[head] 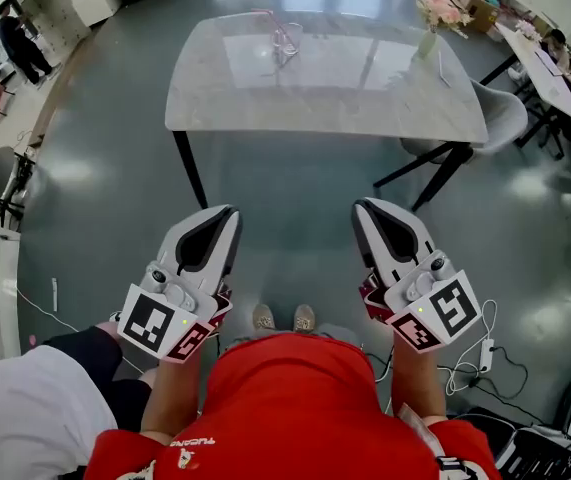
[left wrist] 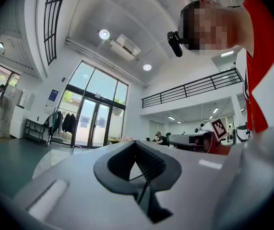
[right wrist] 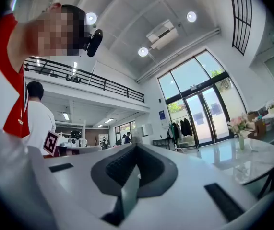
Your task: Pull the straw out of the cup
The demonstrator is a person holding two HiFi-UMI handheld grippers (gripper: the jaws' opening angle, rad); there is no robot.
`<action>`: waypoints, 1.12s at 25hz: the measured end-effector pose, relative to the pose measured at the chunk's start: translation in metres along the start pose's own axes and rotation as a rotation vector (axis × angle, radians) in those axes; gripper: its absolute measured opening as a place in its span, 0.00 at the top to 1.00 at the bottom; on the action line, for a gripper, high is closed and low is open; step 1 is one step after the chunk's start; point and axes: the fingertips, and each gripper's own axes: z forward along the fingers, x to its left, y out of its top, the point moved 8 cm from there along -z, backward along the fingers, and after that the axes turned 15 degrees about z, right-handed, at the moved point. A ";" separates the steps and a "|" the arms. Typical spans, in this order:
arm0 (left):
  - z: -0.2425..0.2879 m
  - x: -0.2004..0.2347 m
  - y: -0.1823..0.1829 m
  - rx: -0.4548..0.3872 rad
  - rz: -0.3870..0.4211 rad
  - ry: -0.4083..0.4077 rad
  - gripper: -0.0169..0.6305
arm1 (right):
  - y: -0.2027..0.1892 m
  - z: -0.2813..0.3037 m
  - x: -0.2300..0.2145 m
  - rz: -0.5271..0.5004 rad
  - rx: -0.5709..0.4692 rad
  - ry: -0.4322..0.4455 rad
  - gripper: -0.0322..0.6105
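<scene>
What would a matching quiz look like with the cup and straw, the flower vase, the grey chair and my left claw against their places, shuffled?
1 cup with straw
2 flower vase
3 grey chair
4 left claw

A beside the right edge of the table
B shut, held short of the table, close to the person
C far middle of the tabletop
D far right corner of the tabletop

Pairs: 1-C, 2-D, 3-A, 4-B

Open floor [head: 295, 188] leads to the table [head: 255, 103], whose near top lies bare up to the cup [head: 285, 43]; a flower vase [head: 427, 40] stands farther right, a chair [head: 505, 118] beside that end.
</scene>
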 end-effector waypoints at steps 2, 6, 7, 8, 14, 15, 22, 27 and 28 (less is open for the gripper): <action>0.001 -0.002 0.001 0.002 0.000 0.005 0.97 | 0.001 -0.001 -0.002 0.007 0.002 0.010 0.95; -0.001 -0.003 0.001 0.003 -0.001 0.019 0.97 | 0.002 0.001 -0.003 0.010 0.008 0.024 0.95; -0.002 -0.003 0.002 0.002 -0.001 0.022 0.97 | 0.002 0.001 -0.002 0.010 0.008 0.027 0.95; -0.002 -0.004 0.003 0.002 -0.001 0.026 0.97 | 0.003 0.000 -0.002 0.009 0.007 0.030 0.95; 0.005 -0.012 0.005 -0.002 0.002 0.060 0.97 | 0.012 -0.007 -0.012 -0.005 0.013 0.055 0.95; 0.006 -0.013 0.006 -0.003 0.003 0.065 0.97 | 0.013 -0.008 -0.014 -0.005 0.014 0.059 0.95; 0.028 -0.024 0.012 0.001 0.028 0.091 0.97 | 0.026 -0.016 -0.038 -0.003 0.005 0.094 0.95; 0.040 -0.030 0.014 0.007 0.037 0.106 0.97 | 0.032 -0.019 -0.050 -0.002 0.004 0.113 0.95; 0.037 -0.031 0.015 0.006 0.039 0.107 0.97 | 0.032 -0.021 -0.047 -0.003 0.002 0.113 0.95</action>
